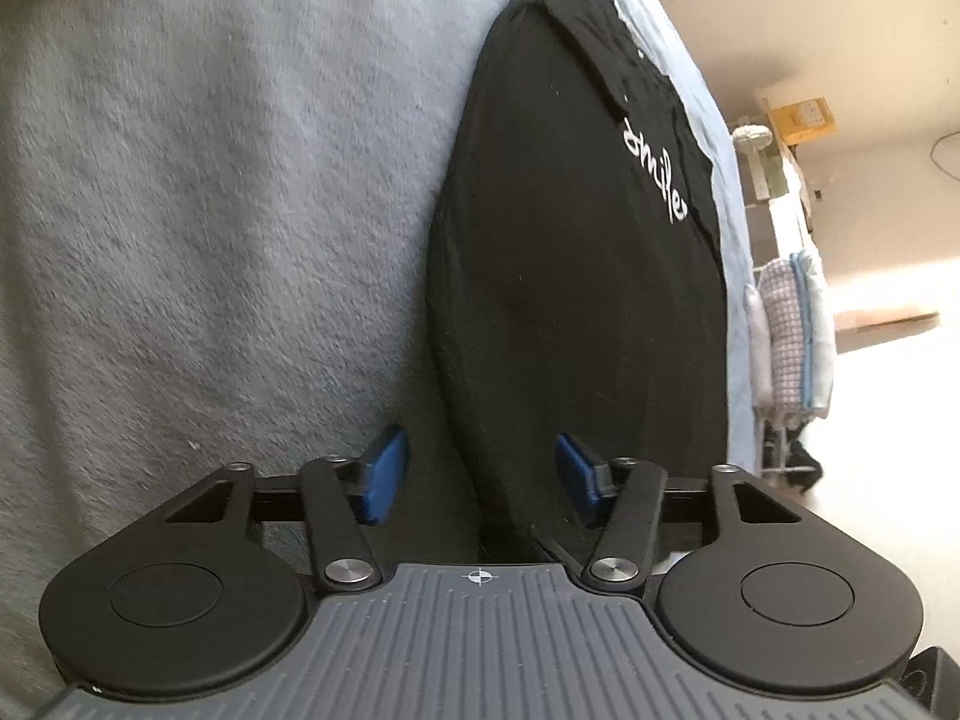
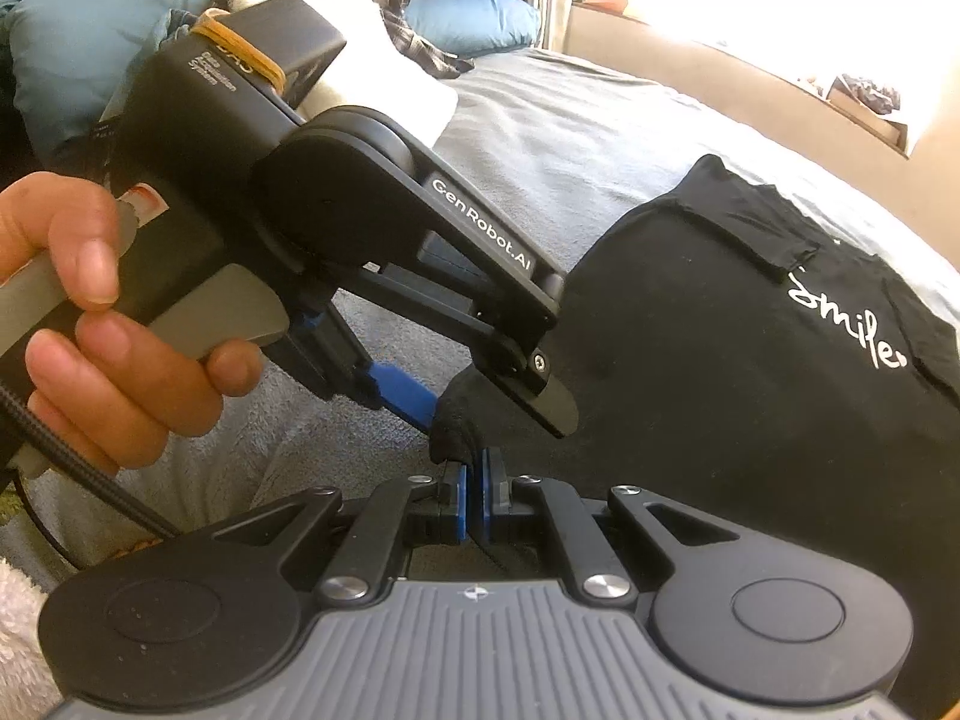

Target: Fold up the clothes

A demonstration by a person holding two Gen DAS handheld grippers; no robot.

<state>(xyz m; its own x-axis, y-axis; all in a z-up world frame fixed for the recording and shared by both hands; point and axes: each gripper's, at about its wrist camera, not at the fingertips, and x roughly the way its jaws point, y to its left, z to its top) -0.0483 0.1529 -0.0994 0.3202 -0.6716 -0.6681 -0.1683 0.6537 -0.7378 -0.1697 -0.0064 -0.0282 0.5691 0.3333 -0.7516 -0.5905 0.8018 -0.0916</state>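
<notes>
Fabric is what my right gripper [image 2: 474, 483] is pinching: its blue pads are pressing together on the near corner of the black T-shirt [image 2: 720, 360], lifting that corner into a small peak. My left gripper [image 2: 480, 405] is coming in just beside it, held by a hand [image 2: 114, 324] on the grey handle, and its jaws are standing partly apart around the same raised corner. From the left wrist view I am seeing its blue fingers [image 1: 384, 474] with a gap between them and the shirt's edge [image 1: 576, 312] running through that gap; I am not certain the pads are touching the cloth, and they look clear of it. The shirt, with white "smile" lettering [image 2: 846, 324], is lying folded on the grey bed cover [image 2: 570, 126]. Farther off, blue pillows [image 2: 474, 21] and a heap of plaid clothing [image 2: 414, 36] are sitting at the head of the bed.
</notes>
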